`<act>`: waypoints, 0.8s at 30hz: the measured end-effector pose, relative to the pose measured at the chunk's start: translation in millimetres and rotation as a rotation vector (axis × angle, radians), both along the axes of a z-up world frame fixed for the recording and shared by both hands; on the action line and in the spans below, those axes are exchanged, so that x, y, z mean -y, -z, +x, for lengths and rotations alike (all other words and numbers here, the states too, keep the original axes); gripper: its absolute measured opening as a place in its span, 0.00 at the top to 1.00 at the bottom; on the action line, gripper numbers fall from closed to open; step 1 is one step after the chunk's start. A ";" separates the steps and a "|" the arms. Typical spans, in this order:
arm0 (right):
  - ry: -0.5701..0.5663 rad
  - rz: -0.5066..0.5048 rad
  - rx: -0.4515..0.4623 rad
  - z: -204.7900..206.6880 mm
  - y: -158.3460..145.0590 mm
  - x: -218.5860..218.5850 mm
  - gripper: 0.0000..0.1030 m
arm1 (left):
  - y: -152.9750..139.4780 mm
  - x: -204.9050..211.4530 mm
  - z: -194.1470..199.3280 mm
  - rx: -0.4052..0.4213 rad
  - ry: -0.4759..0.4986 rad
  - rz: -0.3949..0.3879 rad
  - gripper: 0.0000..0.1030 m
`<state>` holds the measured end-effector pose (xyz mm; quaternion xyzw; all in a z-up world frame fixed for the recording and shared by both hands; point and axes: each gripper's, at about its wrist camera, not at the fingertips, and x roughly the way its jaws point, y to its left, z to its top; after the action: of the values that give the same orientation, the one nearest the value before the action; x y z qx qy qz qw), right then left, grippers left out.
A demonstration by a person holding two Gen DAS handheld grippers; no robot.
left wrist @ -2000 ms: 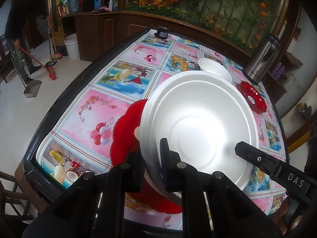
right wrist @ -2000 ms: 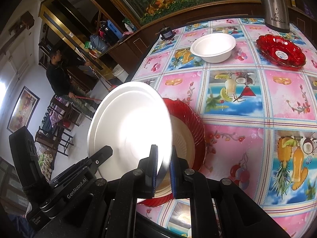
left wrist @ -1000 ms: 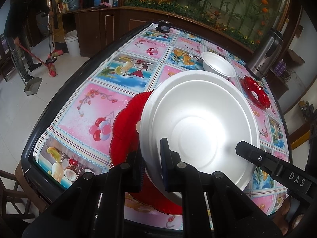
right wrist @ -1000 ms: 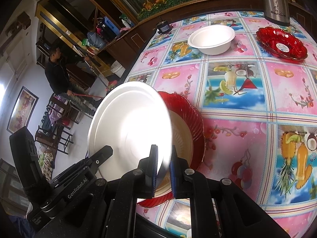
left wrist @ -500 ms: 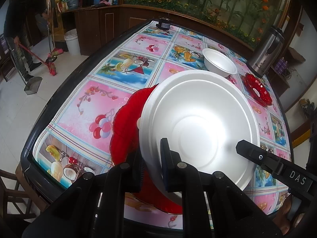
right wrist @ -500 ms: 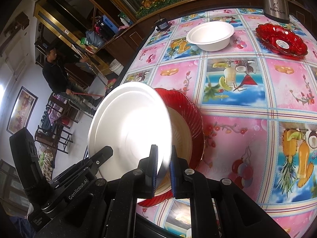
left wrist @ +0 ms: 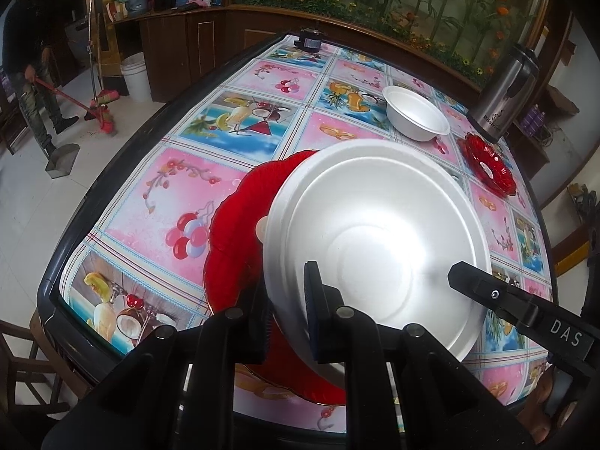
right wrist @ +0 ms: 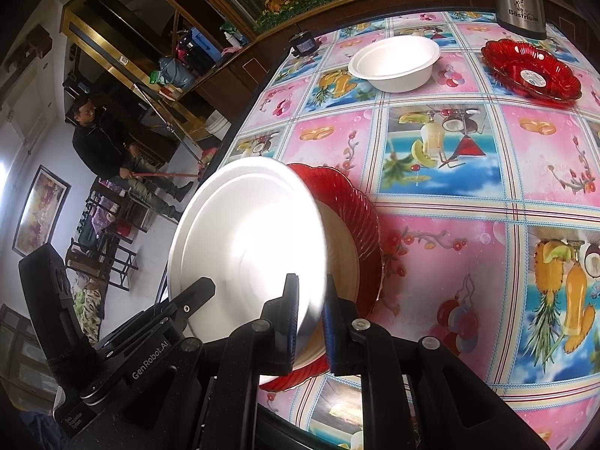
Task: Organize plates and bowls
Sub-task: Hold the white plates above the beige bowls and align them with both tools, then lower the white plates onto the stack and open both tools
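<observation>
Left wrist view: left gripper (left wrist: 287, 311) clamped on the near rim of the white foam plate (left wrist: 378, 240), pads tight on either side of the edge. Plate is tilted up off the table (left wrist: 75, 273), its concave face toward this camera, over the big red scalloped plate (left wrist: 240, 232) lying flat near the table's near edge. A tan disc edge peeks out between white plate and red plate (can't tell what it is from here). Right gripper's finger, marked "DAS", reaches in from the lower right onto the plate rim. Farther back: white foam bowl (left wrist: 416, 116), small red dish (left wrist: 487, 167), steel thermos (left wrist: 504, 103) by the far edge, small black object (left wrist: 309, 42) at the far end. Person sweeping the floor (left wrist: 30, 48) at far left, with dustpan.

Right wrist view: right gripper (right wrist: 309, 318) has the same white plate's rim between its pads; jaws are easing open, gap visible on the right-hand pad side, so contact isn't clear. This view shows the plate's other face, plus what the left view hides: a cream-coloured plate (right wrist: 343, 247) sitting inside the red plate. Left gripper's body, marked "GenRobot.AI", at lower left on the opposite rim. Bowl, red dish (label sticker in its centre, only readable as a sticker) and thermos base in the upper part, all apart from each other. A framed picture (right wrist: 39, 210) hangs on the wall at left, seen in this view only.
</observation>
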<state>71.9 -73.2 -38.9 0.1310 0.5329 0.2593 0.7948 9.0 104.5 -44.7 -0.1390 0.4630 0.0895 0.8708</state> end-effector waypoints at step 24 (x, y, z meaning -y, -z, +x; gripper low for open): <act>0.002 -0.006 0.030 -0.9 -8.3 3.8 0.84 | -21.9 4.6 -7.9 0.066 -0.025 0.096 0.48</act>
<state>71.0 -77.0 -30.6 0.1252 0.5214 0.2589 0.8034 1.0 99.9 -22.8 -0.1058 0.4274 0.1181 0.8901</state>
